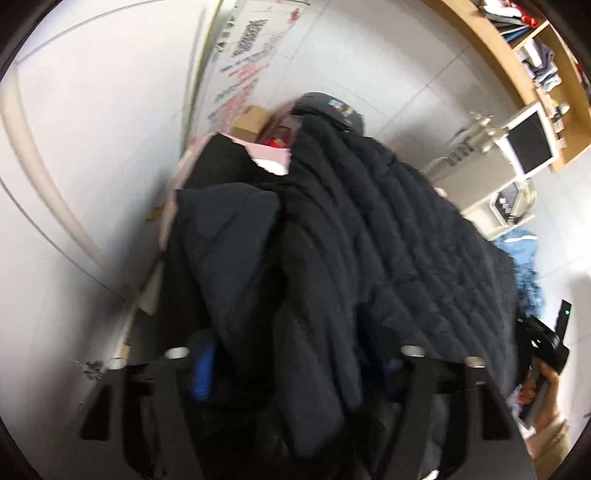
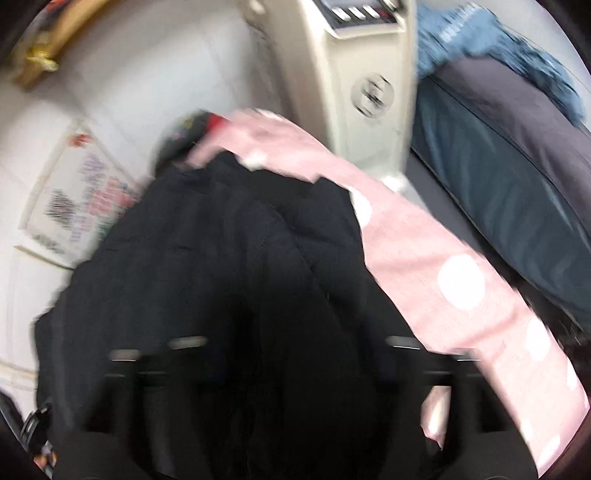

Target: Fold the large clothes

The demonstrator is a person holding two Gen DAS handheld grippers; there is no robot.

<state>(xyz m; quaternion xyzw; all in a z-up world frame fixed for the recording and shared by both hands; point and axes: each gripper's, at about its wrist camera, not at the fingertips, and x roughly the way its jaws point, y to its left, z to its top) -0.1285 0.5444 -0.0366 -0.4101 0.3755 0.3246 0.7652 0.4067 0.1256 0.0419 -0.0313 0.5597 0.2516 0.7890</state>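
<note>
A large black quilted jacket hangs bunched from my left gripper, which is shut on its fabric near the bottom of the left wrist view. The jacket drapes over a pink surface with white dots. In the right wrist view the same black jacket fills the middle and covers my right gripper, which is shut on it; the view is blurred. The pink dotted cloth lies under and to the right of the jacket. The right gripper also shows at the right edge of the left wrist view.
A beige appliance stands behind the pink surface. Blue clothes and a dark cushion lie to the right. A wooden shelf with clothes and a poster are on the white tiled floor side. A cardboard box sits behind.
</note>
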